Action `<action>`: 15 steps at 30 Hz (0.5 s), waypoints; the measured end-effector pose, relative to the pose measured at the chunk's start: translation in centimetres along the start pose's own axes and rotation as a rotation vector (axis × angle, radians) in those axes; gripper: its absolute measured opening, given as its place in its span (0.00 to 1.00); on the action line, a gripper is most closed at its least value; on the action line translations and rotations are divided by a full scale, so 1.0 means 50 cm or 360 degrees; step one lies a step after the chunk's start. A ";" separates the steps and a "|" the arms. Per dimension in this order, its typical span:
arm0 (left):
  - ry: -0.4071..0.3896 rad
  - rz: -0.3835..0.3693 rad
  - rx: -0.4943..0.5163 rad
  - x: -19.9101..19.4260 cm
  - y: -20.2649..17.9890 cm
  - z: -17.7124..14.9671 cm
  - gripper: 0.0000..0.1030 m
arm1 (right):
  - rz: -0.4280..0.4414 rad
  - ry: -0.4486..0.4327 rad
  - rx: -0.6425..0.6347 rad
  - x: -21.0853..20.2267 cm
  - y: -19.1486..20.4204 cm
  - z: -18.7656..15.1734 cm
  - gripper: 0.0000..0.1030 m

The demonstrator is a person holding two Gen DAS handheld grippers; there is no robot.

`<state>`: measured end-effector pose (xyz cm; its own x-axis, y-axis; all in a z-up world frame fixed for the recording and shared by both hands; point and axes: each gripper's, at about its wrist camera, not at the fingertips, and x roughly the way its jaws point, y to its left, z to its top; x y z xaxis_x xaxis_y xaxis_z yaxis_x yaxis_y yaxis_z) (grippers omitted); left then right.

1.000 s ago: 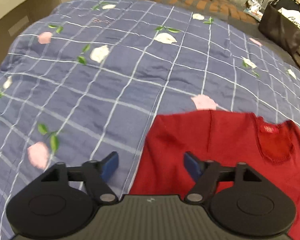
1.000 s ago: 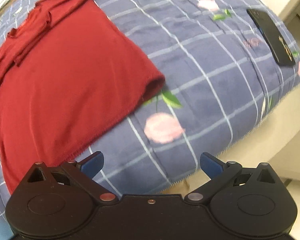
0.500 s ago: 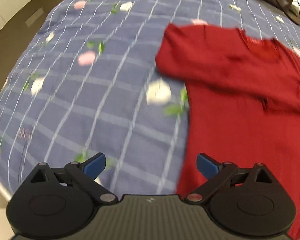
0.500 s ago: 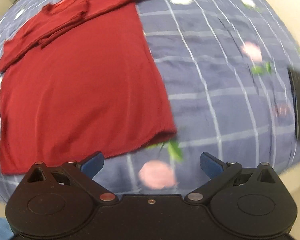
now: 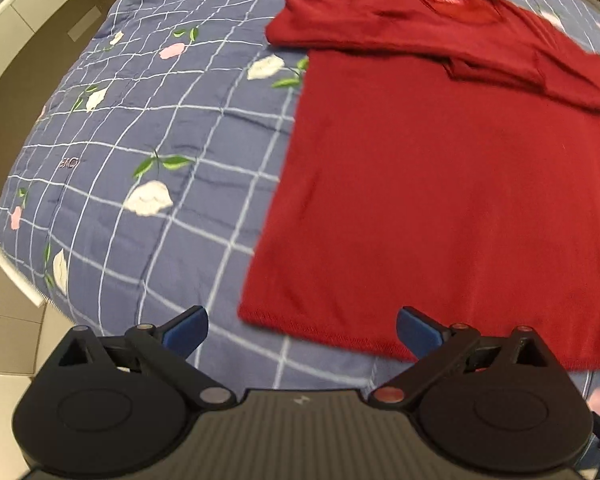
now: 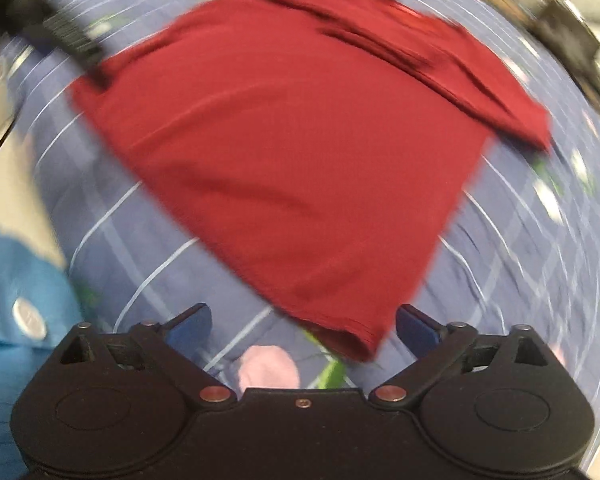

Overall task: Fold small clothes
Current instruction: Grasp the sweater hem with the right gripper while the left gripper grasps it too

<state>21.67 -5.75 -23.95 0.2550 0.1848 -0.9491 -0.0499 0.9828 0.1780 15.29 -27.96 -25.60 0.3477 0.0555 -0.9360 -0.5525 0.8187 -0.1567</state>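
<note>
A dark red long-sleeved top [image 5: 440, 184] lies flat on the bed, sleeves folded across its chest near the neckline. Its hem runs along the near edge. In the left wrist view my left gripper [image 5: 302, 330] is open, hovering just short of the hem's left corner, nothing between its blue pads. The right wrist view is motion-blurred: the same red top [image 6: 300, 152] fills the middle, and its near hem corner sits just ahead of my open right gripper [image 6: 304, 326]. The left gripper shows as a dark blur at that view's upper left.
The bed carries a blue checked quilt [image 5: 148, 128] with pink and white flowers. A beige bed frame [image 5: 16, 44] curves along the left. A blue sleeve [image 6: 16, 312] of the person shows at the left of the right wrist view. Dark bags sit beyond the bed's far right.
Both grippers have drawn back from the collar and side toward the top's hem. The right wrist view swung round fast and is blurred. Both grippers stay open.
</note>
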 end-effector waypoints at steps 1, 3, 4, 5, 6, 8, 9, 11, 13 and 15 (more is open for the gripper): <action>0.0000 0.0009 0.0008 -0.004 -0.007 -0.012 0.99 | 0.0004 -0.0015 -0.0093 0.002 0.014 -0.003 0.87; 0.0002 0.0017 0.0015 -0.011 -0.018 -0.032 0.99 | 0.0007 -0.0046 -0.0266 0.011 0.037 -0.007 0.80; 0.0003 0.0016 0.0017 -0.015 -0.022 -0.041 0.99 | -0.0006 -0.0060 -0.0329 0.016 0.045 -0.008 0.76; 0.0004 0.0016 0.0020 -0.017 -0.026 -0.050 0.99 | -0.0026 -0.0072 -0.0376 0.021 0.051 -0.008 0.75; 0.0003 0.0017 0.0023 -0.017 -0.029 -0.056 0.99 | -0.0043 -0.0080 -0.0407 0.027 0.054 -0.010 0.70; -0.0006 0.0011 0.0021 -0.021 -0.032 -0.070 0.99 | -0.0072 -0.0087 -0.0453 0.041 0.061 -0.006 0.65; -0.0009 0.0003 0.0018 -0.022 -0.033 -0.077 0.99 | -0.0075 -0.0087 -0.0477 0.050 0.065 -0.003 0.62; -0.0015 -0.0009 0.0014 -0.021 -0.035 -0.090 0.99 | -0.0073 -0.0092 -0.0521 0.066 0.069 0.005 0.62; -0.0018 -0.0017 0.0016 -0.019 -0.041 -0.102 0.99 | -0.0078 -0.0110 -0.0572 0.071 0.076 0.008 0.57; -0.0028 -0.0017 0.0037 -0.019 -0.047 -0.113 0.99 | -0.0055 -0.0124 -0.0605 0.072 0.079 0.011 0.40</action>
<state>16.07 -8.25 -24.95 0.2725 0.1741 -0.9463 -0.0248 0.9844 0.1740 14.78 -24.20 -29.39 0.4194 0.0867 -0.9036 -0.7758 0.5512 -0.3072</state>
